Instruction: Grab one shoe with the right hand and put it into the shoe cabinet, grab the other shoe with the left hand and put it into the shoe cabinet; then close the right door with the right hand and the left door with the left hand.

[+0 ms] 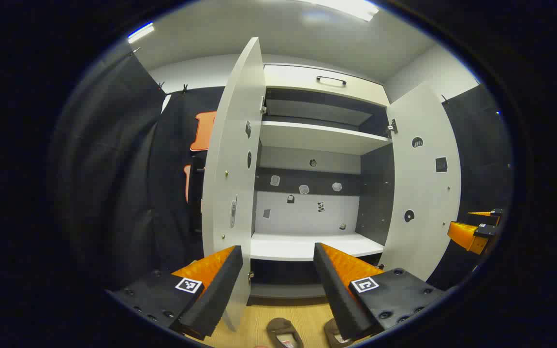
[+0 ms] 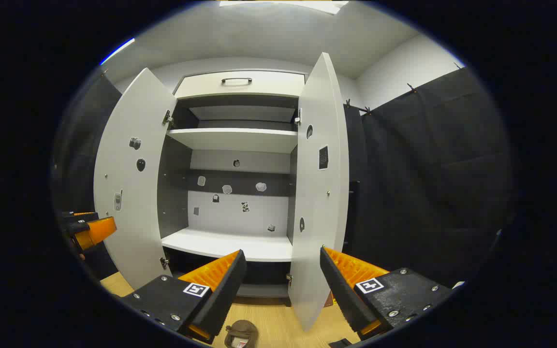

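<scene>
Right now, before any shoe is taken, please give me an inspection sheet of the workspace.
Surface: wooden floor in front of the cabinet; lower shelf bare.
Job's things: shoe cabinet with left door and right door both open; two brown shoes on the floor, one beside the other, neither gripped.
Clutter: nothing seen on the floor besides the shoes.
Grippers: left gripper open, empty; right gripper open, empty; both face the cabinet.
Cables: nothing seen.
Surroundings: black cloth wall on both sides; small stickers on the cabinet's back panel; drawer with handle on top.
</scene>
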`<state>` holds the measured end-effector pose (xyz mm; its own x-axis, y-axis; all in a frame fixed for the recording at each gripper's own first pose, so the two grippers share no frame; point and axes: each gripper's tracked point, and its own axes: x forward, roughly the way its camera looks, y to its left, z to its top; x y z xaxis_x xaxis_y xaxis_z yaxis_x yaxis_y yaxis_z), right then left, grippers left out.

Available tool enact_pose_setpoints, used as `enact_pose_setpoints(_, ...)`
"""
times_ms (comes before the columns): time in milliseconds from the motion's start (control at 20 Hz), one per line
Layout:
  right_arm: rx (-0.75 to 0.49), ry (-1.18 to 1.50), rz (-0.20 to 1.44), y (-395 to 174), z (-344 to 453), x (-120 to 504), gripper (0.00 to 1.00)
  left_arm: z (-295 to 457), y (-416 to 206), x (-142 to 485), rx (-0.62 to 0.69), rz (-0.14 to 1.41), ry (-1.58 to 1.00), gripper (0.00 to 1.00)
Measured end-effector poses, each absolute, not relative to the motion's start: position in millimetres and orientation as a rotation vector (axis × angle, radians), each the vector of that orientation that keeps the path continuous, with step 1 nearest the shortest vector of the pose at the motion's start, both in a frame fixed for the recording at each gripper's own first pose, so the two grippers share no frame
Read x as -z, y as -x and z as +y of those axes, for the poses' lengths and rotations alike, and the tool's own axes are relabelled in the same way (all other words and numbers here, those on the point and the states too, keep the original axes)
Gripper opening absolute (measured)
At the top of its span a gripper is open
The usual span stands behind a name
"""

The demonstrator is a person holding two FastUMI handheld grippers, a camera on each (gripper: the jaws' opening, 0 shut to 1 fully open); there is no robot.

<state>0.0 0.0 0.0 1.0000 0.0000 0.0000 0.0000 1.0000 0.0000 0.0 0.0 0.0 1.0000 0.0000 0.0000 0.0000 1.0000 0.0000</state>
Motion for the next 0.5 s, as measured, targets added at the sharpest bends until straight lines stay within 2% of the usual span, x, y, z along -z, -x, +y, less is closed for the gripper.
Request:
enact_pose_setpoints(100,-0.001,-0.002,0.004,-0.7,-0.6,0.5,0.94,0.2,1.7,0.1,-0.001,0.000,0.010,0.96)
enact_pose_setpoints(150,-0.002,-0.004,0.008,-0.8,-0.4,1.2,0.94,0.7,2.6,0.2,-0.003,0.001,0.012,0.93)
enact_pose_setpoints(200,-0.004,-0.005,0.011,-0.8,-0.3,2.0,0.94,1.6,3.5,1.5,-0.006,0.004,0.011,0.96)
enact_pose_setpoints(500,-0.016,-0.012,0.022,-2.1,2.7,4.9,0.94,5.4,8.6,2.3,-0.021,0.010,0.000,0.96)
